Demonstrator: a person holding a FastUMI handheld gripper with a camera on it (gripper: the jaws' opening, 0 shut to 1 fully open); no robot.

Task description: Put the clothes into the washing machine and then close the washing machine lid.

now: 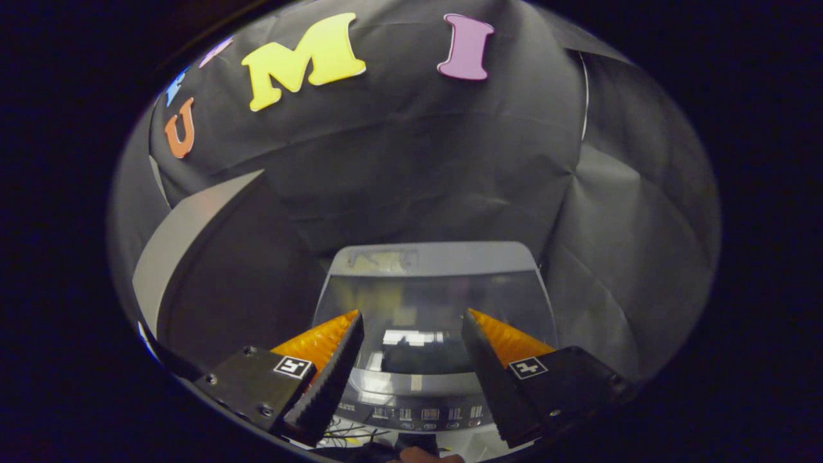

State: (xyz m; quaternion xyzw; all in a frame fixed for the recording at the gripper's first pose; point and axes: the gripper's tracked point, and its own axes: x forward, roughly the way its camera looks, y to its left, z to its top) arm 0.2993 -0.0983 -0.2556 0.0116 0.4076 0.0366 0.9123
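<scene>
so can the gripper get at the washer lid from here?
Probably yes. The gripper hangs with jaws open and nothing in them, and the closed washing machine lid lies just beyond them with nothing between.

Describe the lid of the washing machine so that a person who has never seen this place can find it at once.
Against the black cloth wall stands a grey washing machine. Its lid is the wide, dark, see-through panel on top, lying flat and closed, beyond the tips of the open, empty claw. Unlike the button strip at the near edge below it, it is glossy and mirrors lights.
</scene>
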